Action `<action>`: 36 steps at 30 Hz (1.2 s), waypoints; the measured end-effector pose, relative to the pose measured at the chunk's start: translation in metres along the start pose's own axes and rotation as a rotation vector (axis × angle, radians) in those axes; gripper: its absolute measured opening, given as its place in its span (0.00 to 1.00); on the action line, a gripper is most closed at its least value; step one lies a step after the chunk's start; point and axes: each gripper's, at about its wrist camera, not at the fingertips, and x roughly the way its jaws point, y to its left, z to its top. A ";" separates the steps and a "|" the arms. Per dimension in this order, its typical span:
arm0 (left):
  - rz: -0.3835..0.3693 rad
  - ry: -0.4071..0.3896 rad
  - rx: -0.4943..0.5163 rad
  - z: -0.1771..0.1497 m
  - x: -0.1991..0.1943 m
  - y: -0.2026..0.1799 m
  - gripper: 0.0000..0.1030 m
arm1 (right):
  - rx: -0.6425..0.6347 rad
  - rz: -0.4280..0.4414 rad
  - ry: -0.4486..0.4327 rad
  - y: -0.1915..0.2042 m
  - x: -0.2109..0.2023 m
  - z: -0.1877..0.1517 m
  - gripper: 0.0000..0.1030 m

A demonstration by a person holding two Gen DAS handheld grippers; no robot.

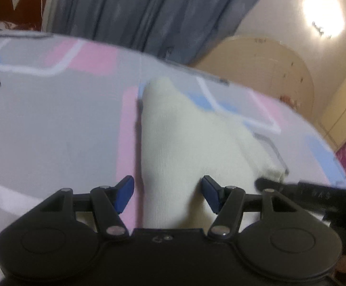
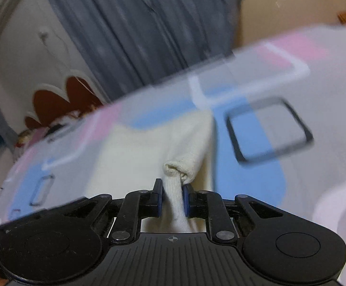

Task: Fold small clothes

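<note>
A cream white knit sock [image 1: 177,147] lies on a bedsheet [image 1: 53,124] patterned in grey, pink and blue. My left gripper [image 1: 167,194] is open, its blue pads on either side of the sock's near end. In the right wrist view my right gripper [image 2: 173,199] is shut on the sock [image 2: 173,197], pinching a bunched strip of it, with the rolled edge just beyond the pads. The right gripper's black body [image 1: 316,196] also shows at the right of the left wrist view, touching the sock's right end.
Grey curtains [image 1: 137,12] hang behind the bed. A red and white headboard [image 1: 18,2] is at the far left, a beige wardrobe [image 1: 268,66] and a bright lamp [image 1: 323,14] at the right. The bed edge runs close behind the sock.
</note>
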 end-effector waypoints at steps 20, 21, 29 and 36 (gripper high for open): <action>-0.022 0.072 0.085 -0.032 -0.018 0.000 0.60 | -0.037 -0.019 0.127 0.012 -0.047 -0.049 0.09; -0.022 0.072 0.088 -0.034 -0.019 0.000 0.60 | -0.045 -0.029 0.127 0.013 -0.048 -0.051 0.09; -0.027 0.078 0.110 -0.043 -0.027 -0.002 0.60 | -0.076 -0.080 0.113 0.021 -0.052 -0.058 0.10; -0.029 0.085 0.105 -0.046 -0.031 -0.004 0.60 | -0.079 -0.091 0.111 0.025 -0.054 -0.059 0.18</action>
